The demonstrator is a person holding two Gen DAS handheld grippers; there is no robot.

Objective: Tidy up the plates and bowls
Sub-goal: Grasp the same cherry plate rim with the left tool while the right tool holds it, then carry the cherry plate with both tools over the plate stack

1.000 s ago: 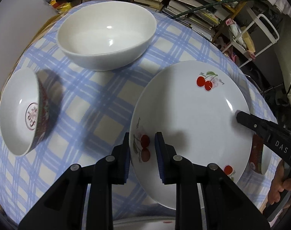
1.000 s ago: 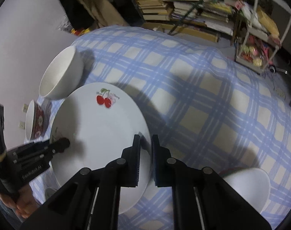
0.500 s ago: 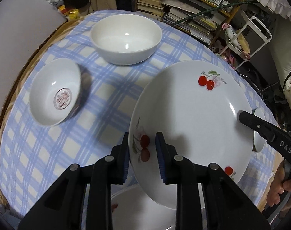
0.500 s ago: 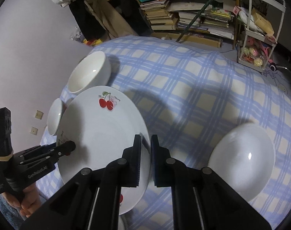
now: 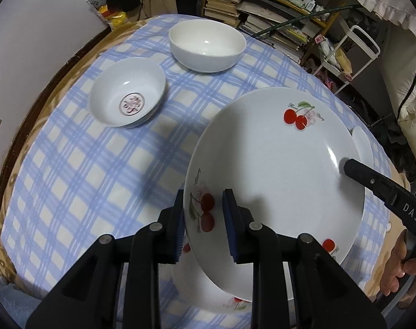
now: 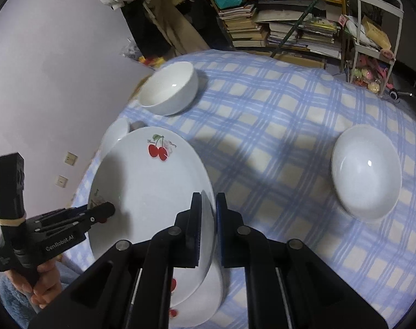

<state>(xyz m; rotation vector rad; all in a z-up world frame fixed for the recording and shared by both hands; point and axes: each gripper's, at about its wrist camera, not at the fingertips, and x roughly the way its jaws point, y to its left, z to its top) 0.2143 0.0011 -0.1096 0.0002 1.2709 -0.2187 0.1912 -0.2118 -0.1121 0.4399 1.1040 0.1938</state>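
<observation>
Grippers left (image 5: 203, 219) and right (image 6: 208, 227) pinch opposite rims of a cherry-print plate (image 5: 276, 170), held above a matching plate (image 6: 205, 301) at the table's near edge; level, centred lowering suits stacking.

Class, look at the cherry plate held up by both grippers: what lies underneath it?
Under the lifted cherry plate lies a second cherry-printed plate on the checked tablecloth. Only its near edge shows; the rest is covered.

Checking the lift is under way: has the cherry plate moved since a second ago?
Yes. The cherry plate, clamped by both grippers, has risen off the checked tablecloth and toward the camera side: the white bowl looks farther, and a second cherry plate shows beneath.
</observation>
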